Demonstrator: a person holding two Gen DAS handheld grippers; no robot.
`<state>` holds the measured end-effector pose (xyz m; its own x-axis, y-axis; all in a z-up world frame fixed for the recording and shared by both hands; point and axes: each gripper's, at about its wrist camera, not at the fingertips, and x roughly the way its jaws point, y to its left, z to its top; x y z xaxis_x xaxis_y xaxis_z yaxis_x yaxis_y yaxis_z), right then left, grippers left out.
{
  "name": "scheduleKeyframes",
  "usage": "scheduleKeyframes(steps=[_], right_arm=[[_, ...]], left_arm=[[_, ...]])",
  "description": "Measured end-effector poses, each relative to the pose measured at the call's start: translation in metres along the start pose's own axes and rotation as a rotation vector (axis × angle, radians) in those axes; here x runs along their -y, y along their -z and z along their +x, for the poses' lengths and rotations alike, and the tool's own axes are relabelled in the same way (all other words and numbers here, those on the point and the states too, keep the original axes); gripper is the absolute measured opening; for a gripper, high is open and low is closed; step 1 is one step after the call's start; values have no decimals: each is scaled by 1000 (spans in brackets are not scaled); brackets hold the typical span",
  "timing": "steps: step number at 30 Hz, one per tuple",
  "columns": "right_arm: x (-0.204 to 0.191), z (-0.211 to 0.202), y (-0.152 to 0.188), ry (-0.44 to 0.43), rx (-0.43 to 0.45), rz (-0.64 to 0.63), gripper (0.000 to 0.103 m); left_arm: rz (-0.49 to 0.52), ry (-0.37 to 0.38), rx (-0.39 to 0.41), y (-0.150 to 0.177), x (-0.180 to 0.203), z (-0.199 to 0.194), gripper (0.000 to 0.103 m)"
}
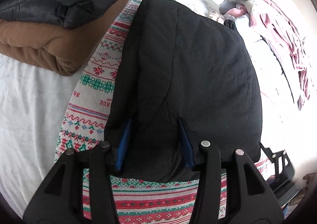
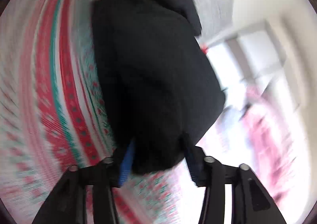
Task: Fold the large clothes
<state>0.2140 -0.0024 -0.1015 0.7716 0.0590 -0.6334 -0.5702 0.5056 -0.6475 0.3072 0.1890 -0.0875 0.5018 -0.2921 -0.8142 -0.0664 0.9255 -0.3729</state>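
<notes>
Two hand-held grippers, left (image 1: 155,142) and right (image 2: 158,156), each pinch the black garment (image 1: 188,69) lying on a patterned blanket (image 1: 95,85); its printed letters "ADE" show, the rest hidden.

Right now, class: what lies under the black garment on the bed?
Under the black garment lies a patterned red, green and white cloth, showing along its left and near edges. Beyond that cloth is white bedding. Whatever sits beneath the garment's middle is covered.
</notes>
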Motion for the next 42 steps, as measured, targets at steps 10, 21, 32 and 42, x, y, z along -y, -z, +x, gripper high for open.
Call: scheduleKeyframes(steps=[10,21,32,42], right_arm=[[154,-15,-4,-398,188,805,27],[102,52,-10,-463,-56,747,18],[91,50,-1,-419,-57,749,18],[105,59,4,-491,-50,785,18]], left_arm=[[-7,-14,-5,2,1,-3,50],[-71,48,-10,-6,-1,-16,51],[59,82,194,-42,56,-46,53],[-64,59,95,-60,52,47,52]])
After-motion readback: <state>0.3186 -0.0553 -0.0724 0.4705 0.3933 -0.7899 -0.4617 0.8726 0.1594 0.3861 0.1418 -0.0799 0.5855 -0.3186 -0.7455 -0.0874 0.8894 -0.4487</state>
